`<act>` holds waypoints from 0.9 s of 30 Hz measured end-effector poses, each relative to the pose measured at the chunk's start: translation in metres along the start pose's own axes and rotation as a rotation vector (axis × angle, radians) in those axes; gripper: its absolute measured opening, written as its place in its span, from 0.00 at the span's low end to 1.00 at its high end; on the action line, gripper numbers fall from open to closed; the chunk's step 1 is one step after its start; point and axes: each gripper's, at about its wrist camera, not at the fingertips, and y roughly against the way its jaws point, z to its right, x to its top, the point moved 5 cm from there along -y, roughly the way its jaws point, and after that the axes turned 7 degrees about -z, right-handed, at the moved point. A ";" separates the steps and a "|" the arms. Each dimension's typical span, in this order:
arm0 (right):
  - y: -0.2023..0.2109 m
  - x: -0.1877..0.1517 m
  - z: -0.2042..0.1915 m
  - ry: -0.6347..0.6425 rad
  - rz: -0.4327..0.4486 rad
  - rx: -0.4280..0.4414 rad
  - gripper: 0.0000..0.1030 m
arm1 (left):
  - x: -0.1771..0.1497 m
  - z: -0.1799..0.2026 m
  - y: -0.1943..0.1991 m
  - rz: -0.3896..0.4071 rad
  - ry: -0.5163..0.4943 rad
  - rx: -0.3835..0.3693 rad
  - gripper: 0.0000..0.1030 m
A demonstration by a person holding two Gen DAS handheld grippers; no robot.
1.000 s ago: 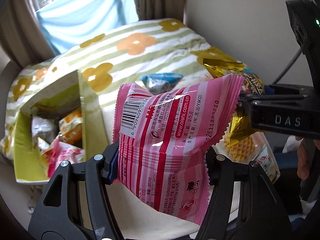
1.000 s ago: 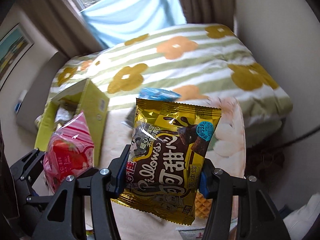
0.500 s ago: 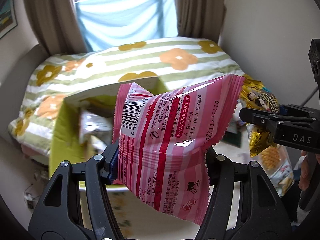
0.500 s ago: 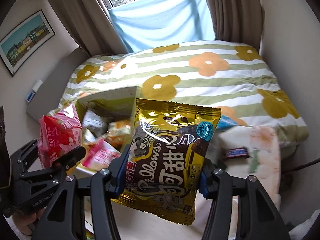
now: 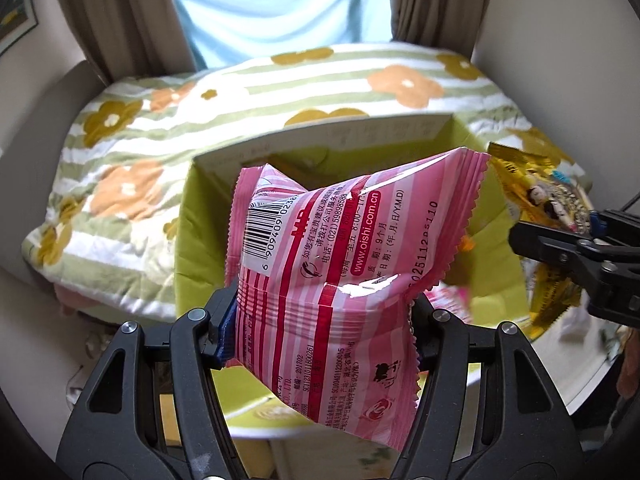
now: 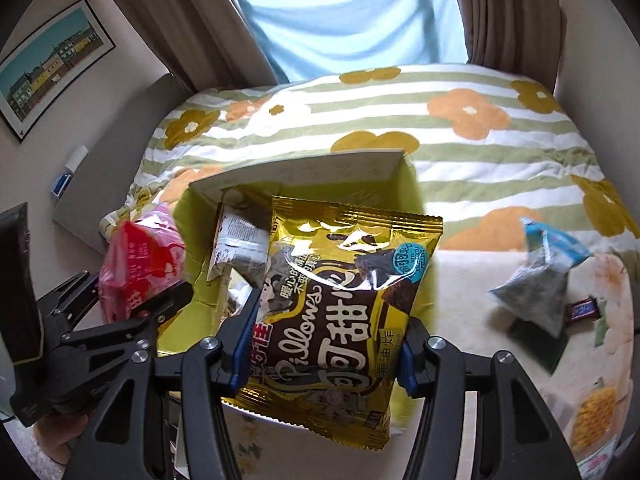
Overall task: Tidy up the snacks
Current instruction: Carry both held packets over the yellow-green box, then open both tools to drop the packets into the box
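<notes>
My left gripper is shut on a pink striped snack bag, held upright over the open green cardboard box. My right gripper is shut on a gold and brown Pillows snack bag, also above the green box. Several packets lie inside the box, among them a white one. In the right wrist view the left gripper and its pink bag hang at the box's left side. The left wrist view has the right gripper with the gold bag at the far right.
The box stands at the near edge of a bed with a green-striped flowered blanket. To its right lie a grey and blue triangular packet, a small chocolate bar and a waffle packet. Curtains and a window are behind the bed.
Both grippers have swung left with their bags. The green box, earlier off to the left, now lies under both bags. Both grips are unchanged.
</notes>
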 end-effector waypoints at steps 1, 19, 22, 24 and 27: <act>-0.003 -0.001 -0.002 -0.006 -0.007 -0.003 0.51 | -0.001 -0.002 -0.006 -0.008 -0.009 -0.003 0.59; -0.027 -0.010 -0.002 -0.036 -0.064 -0.043 0.51 | -0.031 -0.008 -0.012 -0.040 0.051 -0.086 1.00; -0.033 -0.005 -0.002 -0.049 -0.072 -0.012 0.52 | -0.032 -0.009 -0.011 -0.049 0.070 -0.086 1.00; -0.036 -0.003 0.001 -0.056 -0.081 -0.014 0.65 | -0.033 -0.010 -0.008 -0.040 0.084 -0.088 1.00; -0.032 0.002 0.005 -0.072 -0.019 -0.018 0.99 | -0.033 -0.011 -0.002 -0.026 0.095 -0.088 1.00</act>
